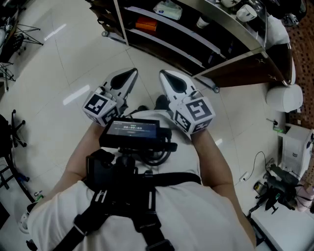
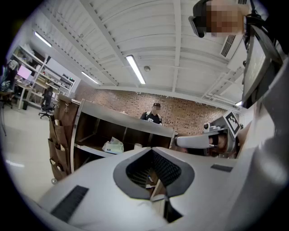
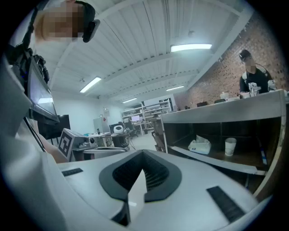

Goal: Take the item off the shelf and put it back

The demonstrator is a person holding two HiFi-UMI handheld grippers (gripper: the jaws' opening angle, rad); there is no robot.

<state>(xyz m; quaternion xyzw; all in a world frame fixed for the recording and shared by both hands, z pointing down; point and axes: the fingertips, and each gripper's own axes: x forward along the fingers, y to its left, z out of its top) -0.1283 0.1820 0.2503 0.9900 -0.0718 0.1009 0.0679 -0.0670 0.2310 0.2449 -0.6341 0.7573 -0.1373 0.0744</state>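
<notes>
The dark shelf unit [image 1: 196, 37] stands ahead of me, at the top of the head view. On its boards lie a white tissue pack [image 1: 168, 10] [image 2: 113, 146] [image 3: 199, 145], a paper cup [image 1: 202, 22] [image 3: 230, 146] and an orange item [image 1: 145, 23]. I hold both grippers close to my chest, side by side and well short of the shelf. The left gripper [image 1: 128, 73] [image 2: 164, 197] is shut and holds nothing. Beside it the right gripper [image 1: 164, 74] [image 3: 127, 198] is also shut and holds nothing.
A person [image 2: 155, 113] [image 3: 253, 76] stands behind the counter top of the shelf. A brown pocket organiser [image 2: 61, 144] hangs on the shelf's end. A white bin [image 1: 284, 98] and equipment [image 1: 279, 186] stand at the right, a tripod [image 1: 14, 34] at the far left.
</notes>
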